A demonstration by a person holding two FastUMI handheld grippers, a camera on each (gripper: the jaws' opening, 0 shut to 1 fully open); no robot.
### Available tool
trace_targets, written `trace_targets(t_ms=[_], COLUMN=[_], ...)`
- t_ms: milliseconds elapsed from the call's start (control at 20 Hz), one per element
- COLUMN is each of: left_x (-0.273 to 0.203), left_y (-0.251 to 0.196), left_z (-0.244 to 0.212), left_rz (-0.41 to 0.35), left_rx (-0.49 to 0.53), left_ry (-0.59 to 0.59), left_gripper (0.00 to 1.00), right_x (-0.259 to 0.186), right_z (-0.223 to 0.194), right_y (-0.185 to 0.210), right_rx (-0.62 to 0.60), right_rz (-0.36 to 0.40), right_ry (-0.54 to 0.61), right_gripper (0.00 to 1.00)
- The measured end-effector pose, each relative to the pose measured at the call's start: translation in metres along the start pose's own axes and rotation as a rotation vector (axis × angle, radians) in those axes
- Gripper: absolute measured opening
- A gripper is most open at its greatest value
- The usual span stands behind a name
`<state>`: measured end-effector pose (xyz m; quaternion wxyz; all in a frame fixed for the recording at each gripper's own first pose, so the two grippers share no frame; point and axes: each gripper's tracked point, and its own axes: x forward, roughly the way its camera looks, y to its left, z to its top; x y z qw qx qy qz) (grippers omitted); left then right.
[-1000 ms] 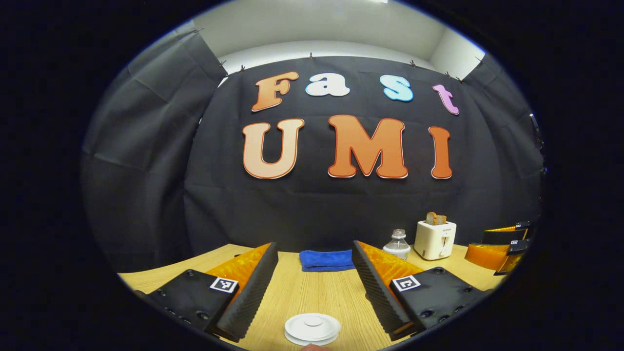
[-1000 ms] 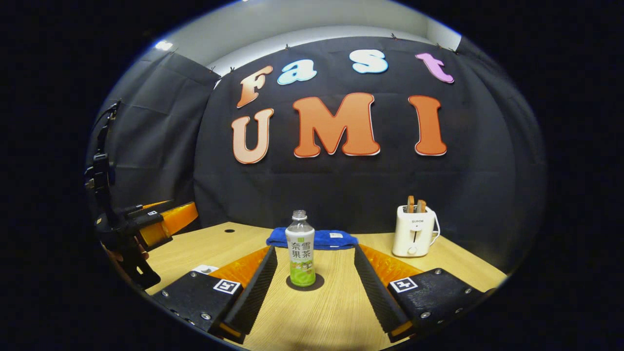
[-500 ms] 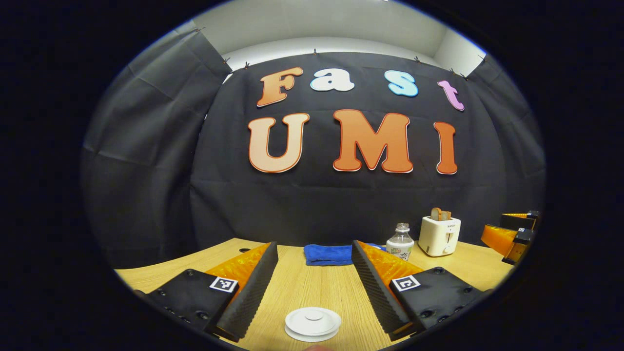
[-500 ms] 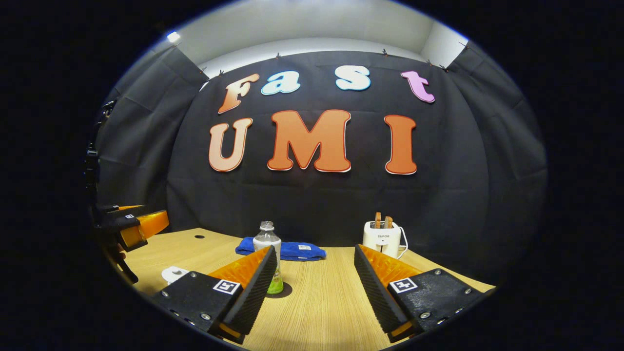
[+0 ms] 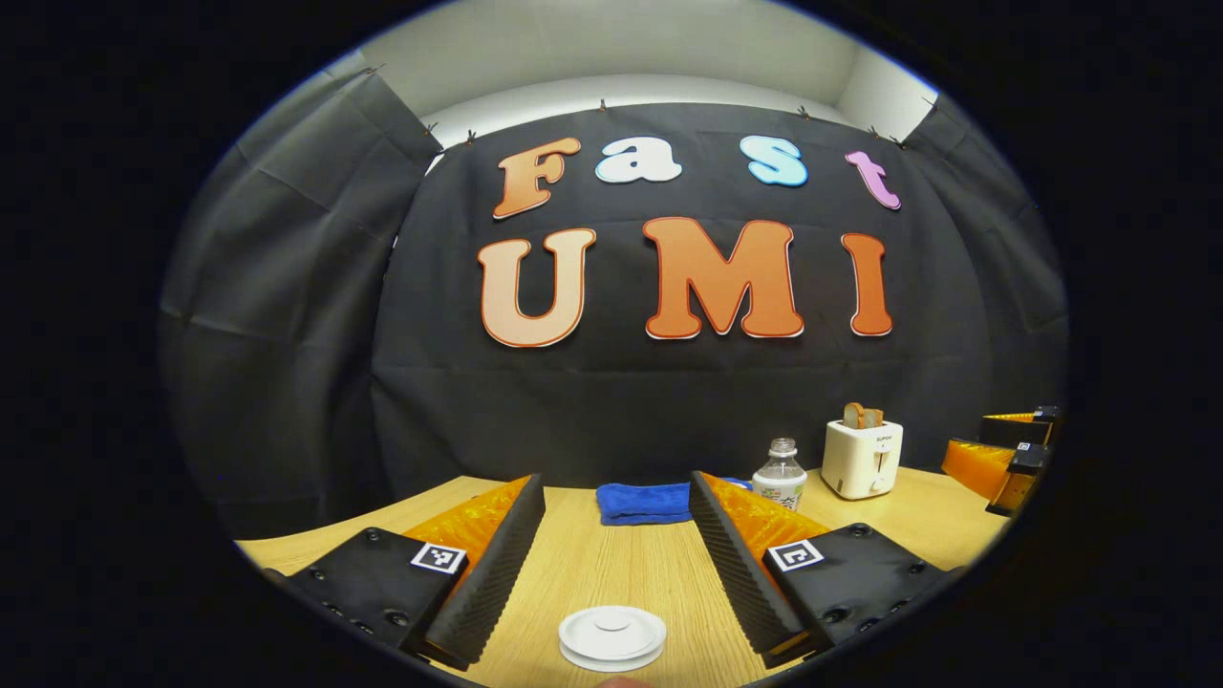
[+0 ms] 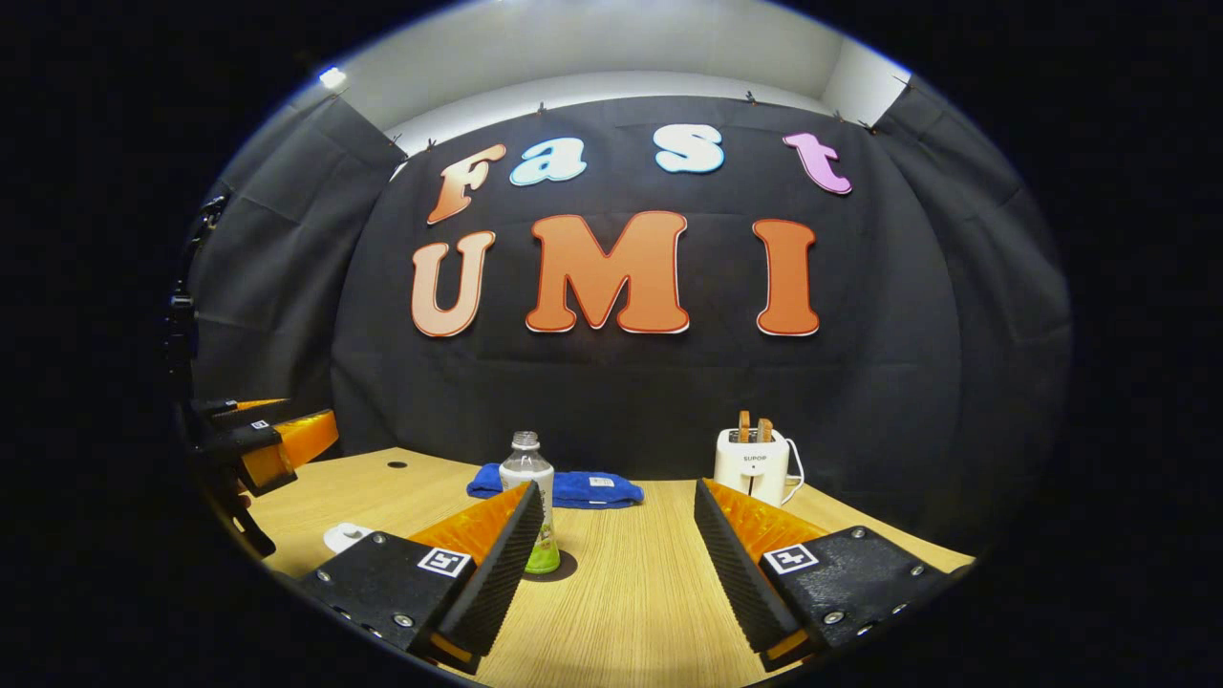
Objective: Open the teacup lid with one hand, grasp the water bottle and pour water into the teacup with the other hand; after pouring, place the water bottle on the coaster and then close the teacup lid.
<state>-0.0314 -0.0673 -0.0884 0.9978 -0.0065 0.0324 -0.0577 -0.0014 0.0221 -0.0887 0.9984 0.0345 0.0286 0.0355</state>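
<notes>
**A:** Teacup lid (image 5: 611, 636) position relative to the left gripper (image 5: 616, 521)?

**B:** White disc, flat on the wooden table (image 5: 621, 564), low in the left gripper view. It sits in the gap between the two fingers, roughly centred, nearer the camera than the tips. No contact. Jaws spread wide.

**A:** Water bottle?

**B:** In the right gripper view the water bottle (image 6: 531, 506) stands upright on a dark round coaster (image 6: 564, 571), cap off. The right gripper's inner finger (image 6: 497, 564) covers its lower left side. Whether they touch, can't tell. The bottle is off-centre, hard against that finger's side of the gap, not between the pads.

**A:** Right gripper (image 6: 619, 521) state?

**B:** Spread wide, nothing pinched.

**A:** Anything else on the table?

**B:** Blue cloth (image 6: 573, 487) folded at the back, just behind the bottle. White toaster (image 6: 755, 463) with bread slices to its right, well apart from both. In the left gripper view the bottle (image 5: 782, 475) shows just past the right-hand finger (image 5: 736, 554), toaster (image 5: 862, 457) beside it.
</notes>
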Motion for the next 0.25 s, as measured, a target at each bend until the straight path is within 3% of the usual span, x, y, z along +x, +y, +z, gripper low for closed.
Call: trace_targets(t_ms=[50, 250], left_x=[0.0000, -0.0025], left_y=[0.0005, 0.0029], left_z=[0.0010, 0.0034], left_rz=[0.001, 0.009], left_rx=[-0.002, -0.005], left_ry=[-0.002, -0.004], left_gripper=[0.95, 0.99], right_x=[-0.0008, -0.0015], right_z=[0.0021, 0.0041], right_y=[-0.0001, 0.0004], right_rx=[-0.009, -0.031], right_rz=[0.000, -0.007], right_ry=[-0.004, -0.010], right_gripper=[0.96, 0.95])
